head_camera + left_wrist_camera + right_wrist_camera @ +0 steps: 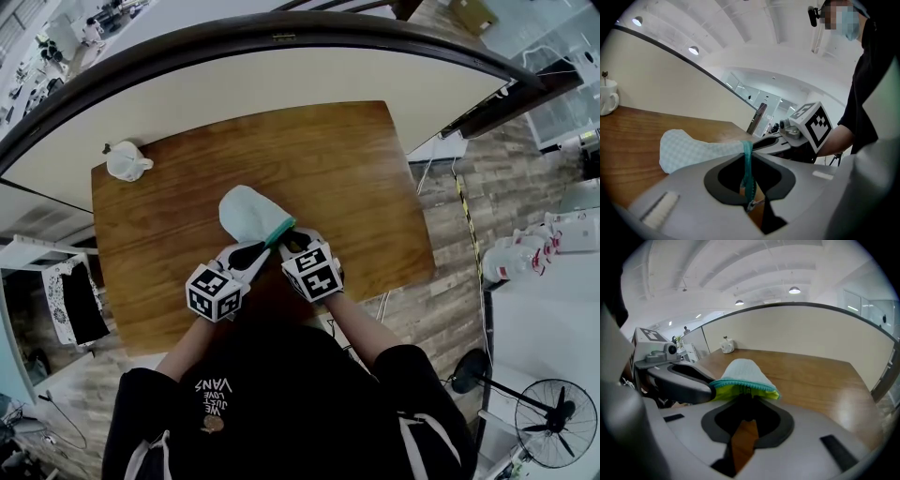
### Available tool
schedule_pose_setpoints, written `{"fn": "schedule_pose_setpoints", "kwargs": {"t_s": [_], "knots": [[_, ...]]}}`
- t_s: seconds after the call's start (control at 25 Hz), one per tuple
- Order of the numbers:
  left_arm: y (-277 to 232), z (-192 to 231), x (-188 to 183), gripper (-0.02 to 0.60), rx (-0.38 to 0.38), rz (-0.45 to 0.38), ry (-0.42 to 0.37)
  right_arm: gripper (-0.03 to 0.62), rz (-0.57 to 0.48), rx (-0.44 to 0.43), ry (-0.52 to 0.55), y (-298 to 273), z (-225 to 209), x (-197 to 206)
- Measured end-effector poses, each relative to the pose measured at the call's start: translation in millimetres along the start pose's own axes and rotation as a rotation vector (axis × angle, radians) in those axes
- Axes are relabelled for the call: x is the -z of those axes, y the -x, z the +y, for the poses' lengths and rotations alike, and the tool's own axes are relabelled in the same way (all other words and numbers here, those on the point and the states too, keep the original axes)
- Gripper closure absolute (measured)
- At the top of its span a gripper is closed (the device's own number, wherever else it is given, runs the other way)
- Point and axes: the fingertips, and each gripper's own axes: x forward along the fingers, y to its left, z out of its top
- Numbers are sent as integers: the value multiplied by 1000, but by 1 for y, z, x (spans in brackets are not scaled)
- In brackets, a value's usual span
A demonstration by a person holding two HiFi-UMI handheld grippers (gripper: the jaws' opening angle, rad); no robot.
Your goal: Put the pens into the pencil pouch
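Closest below the head camera is the person's black top (281, 394). Both forearms reach forward from it to the black-and-white marker cubes (216, 292) on the two tools.

Just beyond the cubes lies the pale mint, checked fabric pencil pouch (248, 214) with a teal zip (747, 164). It rests near the middle of the brown wood-grain table (328, 169), its rounded closed end pointing away from the person.

The left gripper (258, 251) has its claw closed on the teal zip tape at the pouch's mouth; the tape runs down between the jaws to a small metal pull. The right gripper (289, 242), right beside it, is clamped on the facing rim of the mouth, where a yellow-green lining (724, 391) shows under the zip.

Well apart, at the table's far left corner, stands a white ceramic mug (127, 161).
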Motion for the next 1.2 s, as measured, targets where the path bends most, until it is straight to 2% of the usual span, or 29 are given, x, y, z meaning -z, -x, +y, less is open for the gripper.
{"fn": "schedule_pose_setpoints", "kwargs": {"t_s": [0.28, 0.64, 0.92, 1.2], "knots": [[-3, -1, -3, 531, 28, -15, 27, 528, -35, 12, -25, -5, -3, -6], [-7, 10, 3, 529, -14, -4, 46, 500, -79, 15, -78, 4, -7, -1], [-10, 17, 10, 529, -6, 22, 52, 499, -102, 78, -212, 28, -10, 18], [-18, 18, 28, 529, 15, 101, 3, 499, -104, 157, -312, 55, -3, 47]]}}
